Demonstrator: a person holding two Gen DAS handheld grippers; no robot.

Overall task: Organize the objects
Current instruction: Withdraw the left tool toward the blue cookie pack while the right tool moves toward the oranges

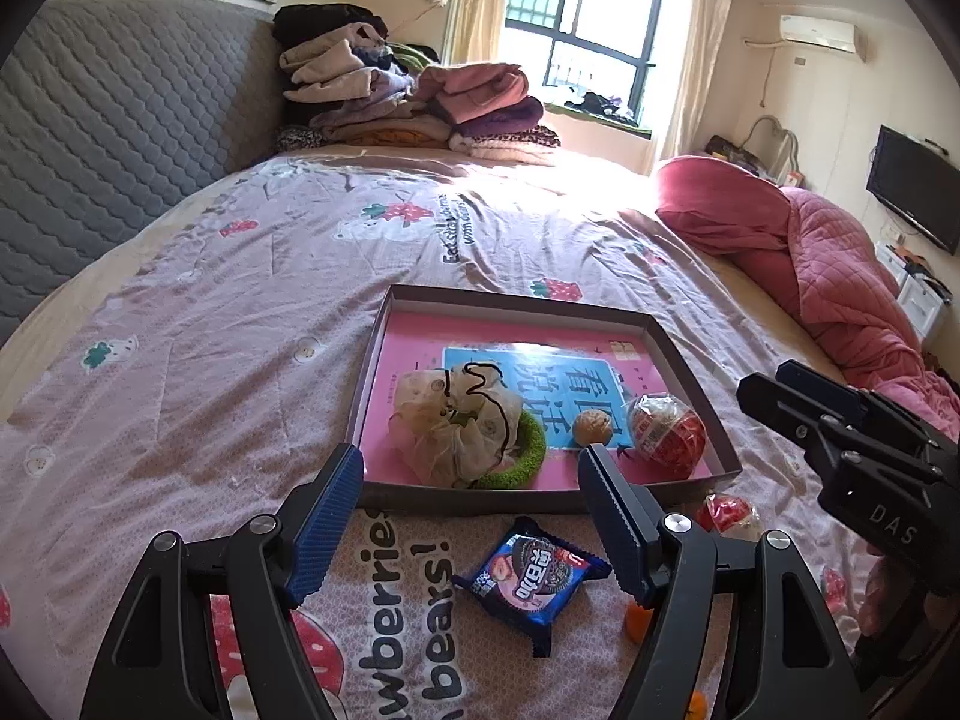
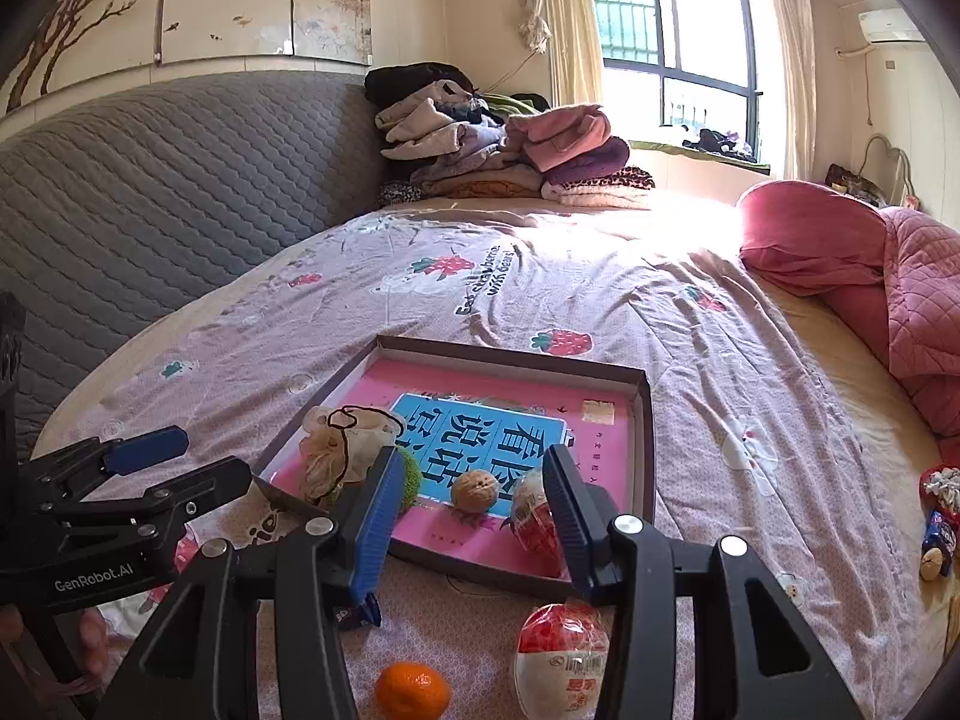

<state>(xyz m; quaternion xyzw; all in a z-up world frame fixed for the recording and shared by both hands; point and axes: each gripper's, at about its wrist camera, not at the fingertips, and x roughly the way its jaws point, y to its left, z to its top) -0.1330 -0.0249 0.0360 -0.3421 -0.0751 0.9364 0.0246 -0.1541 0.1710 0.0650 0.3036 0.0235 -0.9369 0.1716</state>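
Left hand-held gripper (image 1: 471, 531) spread wide, holding nothing; blue biscuit packet (image 1: 531, 582) lying on the bed (image 1: 240, 312) just below its fingertips. Shallow box (image 1: 384, 318) just beyond, containing mesh pouch (image 1: 453, 423), walnut (image 1: 593, 427) and red-wrapped ball (image 1: 669, 432). Right hand-held gripper (image 2: 474, 519) partly open, empty. Beneath it: tangerine (image 2: 413, 690) and a second wrapped ball (image 2: 561, 654), possibly a sweet.
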